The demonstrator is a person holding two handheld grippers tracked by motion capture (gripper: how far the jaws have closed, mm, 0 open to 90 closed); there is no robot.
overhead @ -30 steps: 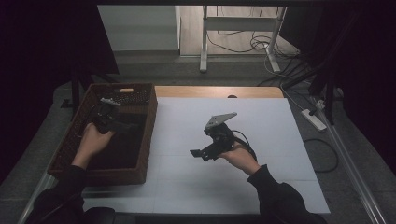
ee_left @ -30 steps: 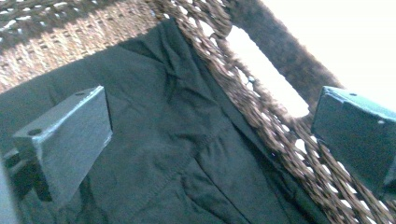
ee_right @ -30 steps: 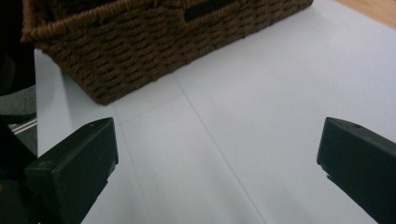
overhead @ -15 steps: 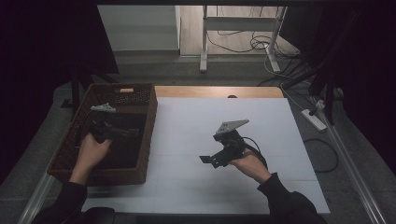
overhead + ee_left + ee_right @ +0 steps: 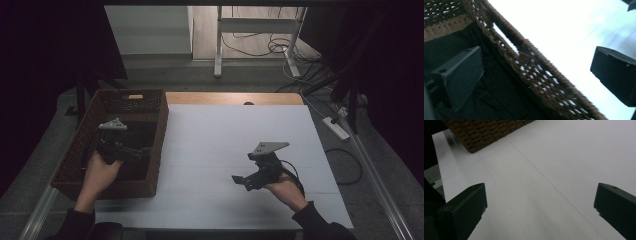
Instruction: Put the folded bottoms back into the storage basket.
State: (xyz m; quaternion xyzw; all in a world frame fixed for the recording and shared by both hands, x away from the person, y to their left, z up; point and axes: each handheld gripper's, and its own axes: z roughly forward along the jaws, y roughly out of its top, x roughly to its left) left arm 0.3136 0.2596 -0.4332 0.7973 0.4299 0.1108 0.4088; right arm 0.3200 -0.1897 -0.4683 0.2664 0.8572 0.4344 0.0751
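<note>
A brown wicker basket (image 5: 159, 131) stands on the left of the white table (image 5: 225, 130). Dark cloth (image 5: 134, 134) lies inside it. My left gripper (image 5: 142, 151) hangs inside the basket near its right wall, held by a hand. In the left gripper view it (image 5: 537, 75) is open, its jaws straddling the basket's woven wall (image 5: 536, 72), with black cloth (image 5: 491, 100) below the left jaw. My right gripper (image 5: 241, 179) hovers over the bare table at the near right. In the right gripper view it (image 5: 539, 206) is open with nothing between its jaws.
The basket's near corner (image 5: 486, 132) shows far off in the right gripper view. A wooden strip (image 5: 235, 98) borders the table's far edge. On the floor lie a power strip (image 5: 336, 127) and cables (image 5: 270, 47), beside a white stand (image 5: 218, 45).
The left gripper has drawn back toward the near side of the basket. The right gripper has moved right and nearer the table's front edge. Both stay open.
</note>
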